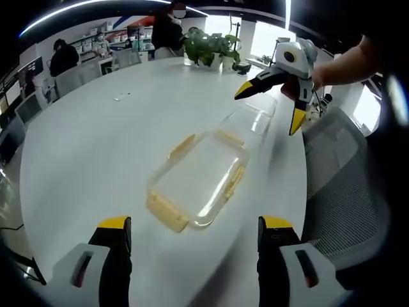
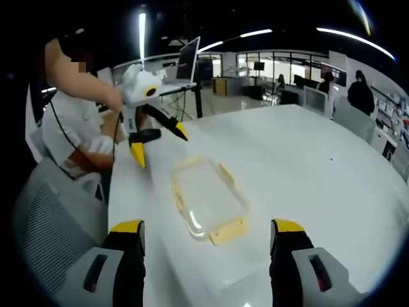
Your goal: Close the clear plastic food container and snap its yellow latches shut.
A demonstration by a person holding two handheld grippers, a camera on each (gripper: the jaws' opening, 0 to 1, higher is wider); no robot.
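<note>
Two views are available; take the left gripper view first. Your left gripper (image 1: 195, 233) shows at the near edge with its yellow-tipped jaws spread wide and nothing between them. Just beyond the tips, the clear plastic food container (image 1: 199, 179) lies flat on the white worktop (image 1: 96, 141), with yellow latches (image 1: 167, 212) along its rim. Whether its lid is seated cannot be told. A second clear piece (image 1: 255, 115) lies just beyond it, towards the far right. Your right gripper (image 1: 275, 102) hangs above that far end, jaws spread, held by your hand (image 1: 335, 67). A potted plant (image 1: 208, 46) stands at the far side of the worktop, and a grey mesh chair (image 1: 345, 192) sits at the right.

In the right gripper view, your right gripper (image 2: 208, 240) rises from the near edge, jaws spread and empty. The container (image 2: 208, 195) lies centred on the worktop (image 2: 307, 160) just beyond the tips, one yellow latch (image 2: 229, 231) at its near end. Your left gripper (image 2: 156, 144) hovers at the far left, clear of the container, jaws spread. A laptop (image 2: 186, 59) stands at the far edge.
</note>
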